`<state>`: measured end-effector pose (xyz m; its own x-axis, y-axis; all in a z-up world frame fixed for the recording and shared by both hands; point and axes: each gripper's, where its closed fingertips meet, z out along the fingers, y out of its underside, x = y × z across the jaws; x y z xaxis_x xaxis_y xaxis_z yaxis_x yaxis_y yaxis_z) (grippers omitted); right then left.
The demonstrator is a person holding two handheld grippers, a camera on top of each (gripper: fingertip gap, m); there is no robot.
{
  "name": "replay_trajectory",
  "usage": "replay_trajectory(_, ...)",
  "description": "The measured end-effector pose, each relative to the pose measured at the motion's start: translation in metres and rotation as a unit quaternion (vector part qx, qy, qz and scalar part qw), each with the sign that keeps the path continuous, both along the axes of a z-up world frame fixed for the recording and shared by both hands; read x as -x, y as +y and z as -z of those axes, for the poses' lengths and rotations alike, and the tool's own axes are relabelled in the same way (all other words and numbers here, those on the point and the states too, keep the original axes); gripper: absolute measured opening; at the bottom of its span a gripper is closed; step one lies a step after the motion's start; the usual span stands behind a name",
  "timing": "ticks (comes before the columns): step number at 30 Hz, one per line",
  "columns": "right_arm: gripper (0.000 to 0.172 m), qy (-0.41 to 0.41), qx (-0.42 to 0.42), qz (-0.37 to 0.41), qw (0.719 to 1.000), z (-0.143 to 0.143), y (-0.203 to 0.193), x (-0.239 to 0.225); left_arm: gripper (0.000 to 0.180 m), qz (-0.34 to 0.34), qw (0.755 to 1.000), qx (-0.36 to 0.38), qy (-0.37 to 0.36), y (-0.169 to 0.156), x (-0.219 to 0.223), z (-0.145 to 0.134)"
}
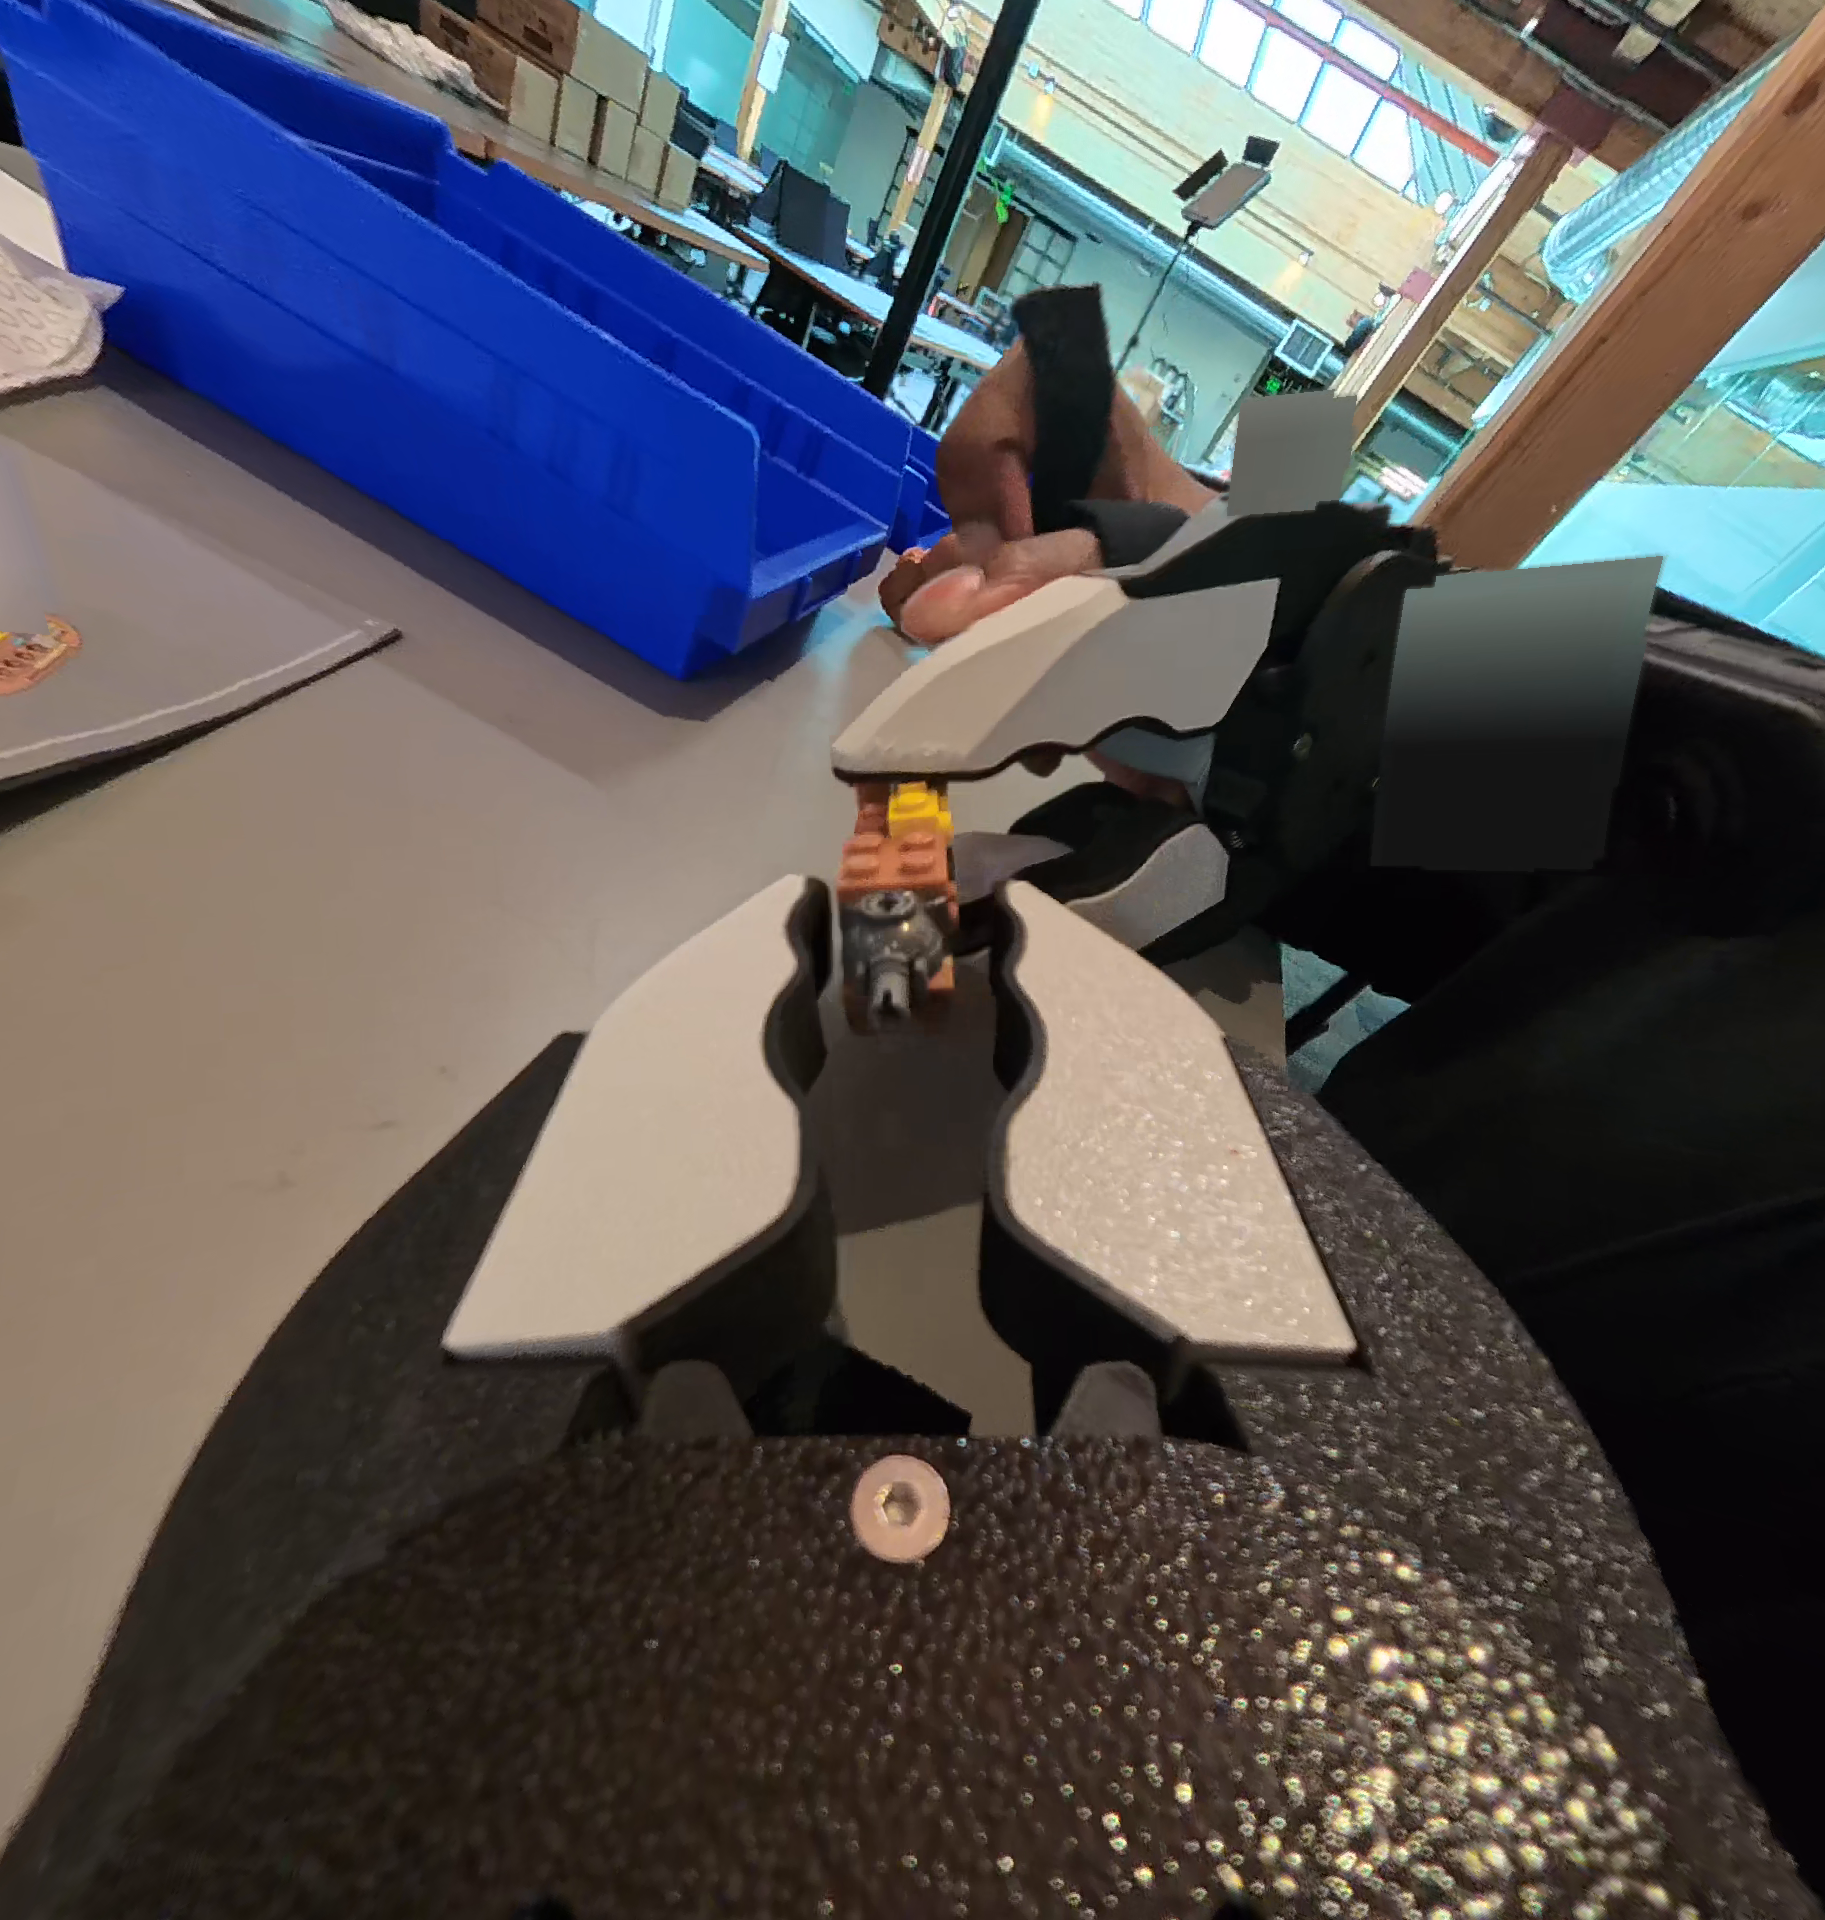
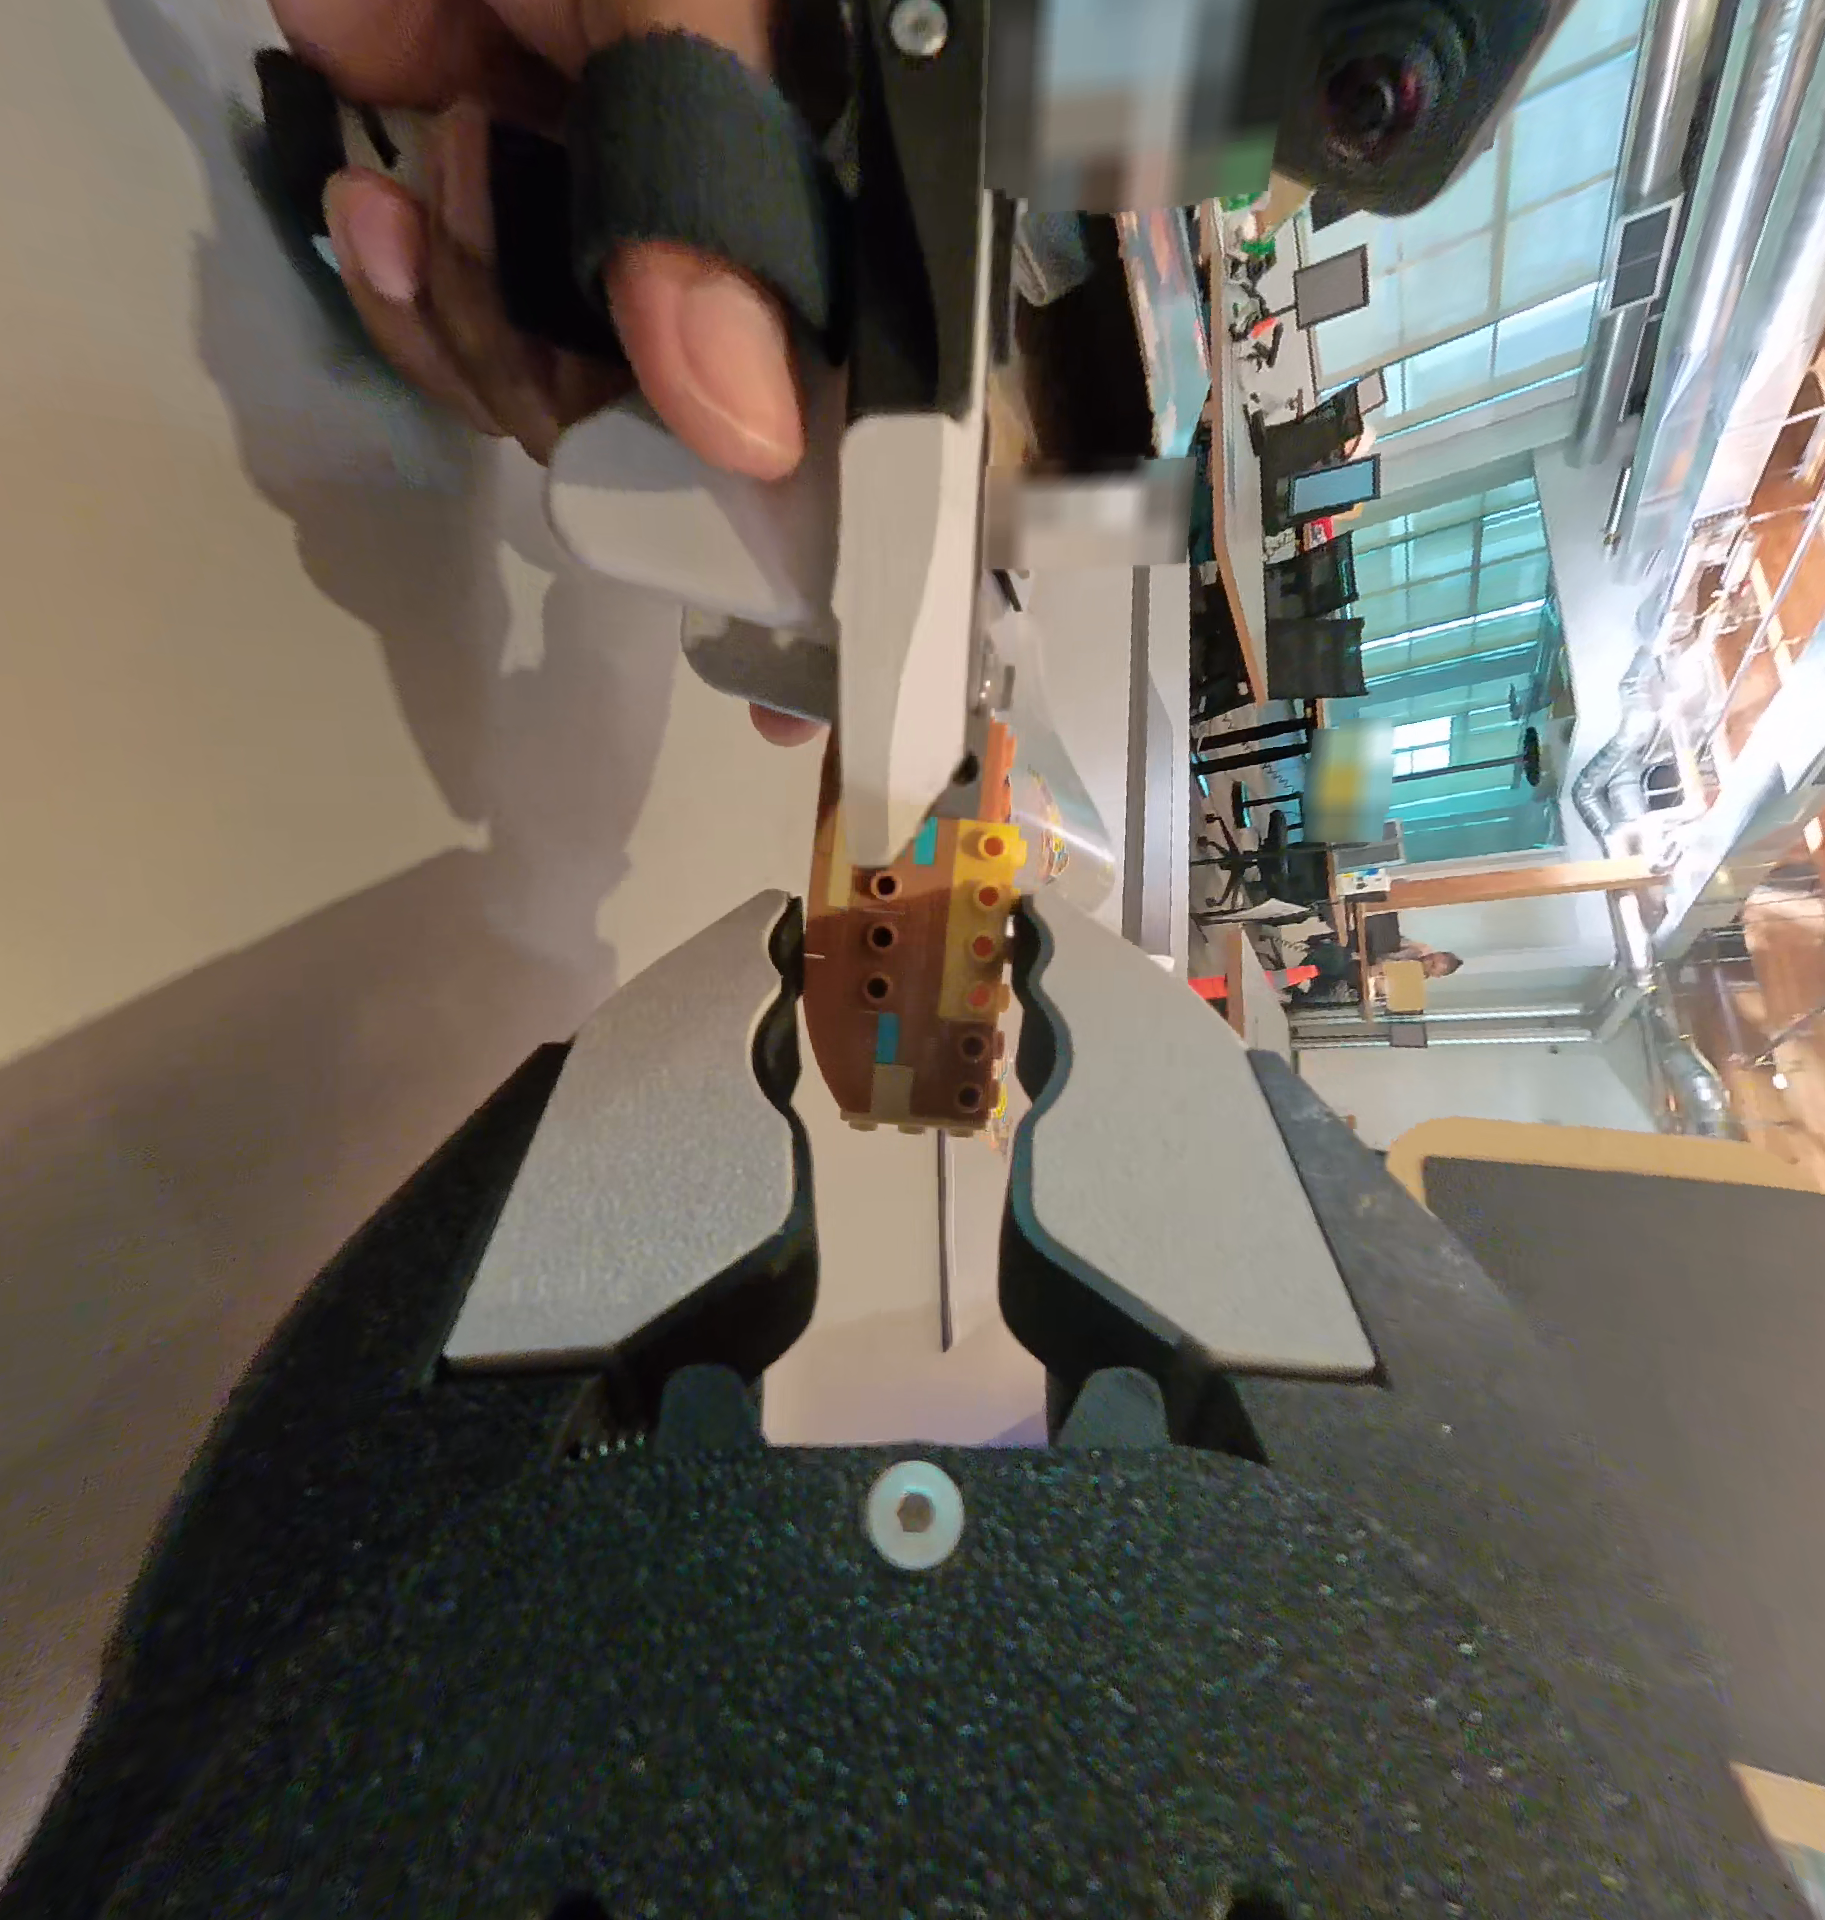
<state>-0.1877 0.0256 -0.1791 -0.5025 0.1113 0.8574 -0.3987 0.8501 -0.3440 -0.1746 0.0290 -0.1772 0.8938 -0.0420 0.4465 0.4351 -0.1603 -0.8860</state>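
A small brick model [image 1: 892,868], brown and orange with yellow bricks and a grey round piece [image 1: 892,935] at its near end, hangs above the grey table [image 1: 264,987]. My right gripper [image 2: 900,920] is shut on the model [image 2: 887,987], with both pads pressed on its sides. It also shows in the left wrist view [image 1: 949,800], clamping the model from above and below. My left gripper [image 1: 908,899] is open around the model's grey end, with a gap beside its right pad. One left finger [image 2: 887,727] reaches down over the model in the right wrist view.
Blue plastic bins [image 1: 420,364] stand along the table's far side. A grey mat [image 1: 160,623] with a printed picture and a white cloth [image 1: 14,322] lie at the left. A wooden post [image 1: 1666,281] rises at the right. A person's hand [image 1: 991,468] holds the right gripper. Less than 4 cm separates the two grippers' tips.
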Motion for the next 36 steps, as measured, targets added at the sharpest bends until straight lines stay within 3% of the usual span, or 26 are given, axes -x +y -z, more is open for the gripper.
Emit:
replay_trajectory(3,0.038,-0.014,0.014,-0.002,1.0,0.0,-0.001,0.0,0.034,-0.009,1.0,0.01,-0.005,0.0,0.002,0.003)
replay_trajectory(6,0.038,-0.016,0.013,-0.005,1.0,0.001,-0.004,-0.002,0.021,0.003,1.0,0.004,-0.005,0.002,-0.001,0.002)
replay_trajectory(15,0.045,-0.043,0.048,-0.006,0.998,-0.006,0.0,-0.003,0.021,0.028,0.999,-0.018,-0.031,0.0,-0.005,-0.003)
replay_trajectory(23,0.041,-0.017,0.031,-0.014,0.999,-0.006,-0.001,-0.005,0.021,0.036,0.999,-0.013,-0.034,0.0,-0.006,-0.003)
replay_trajectory(36,0.037,0.015,-0.007,-0.033,0.999,-0.006,-0.003,-0.013,0.02,0.045,0.997,0.013,0.063,0.0,-0.014,-0.002)
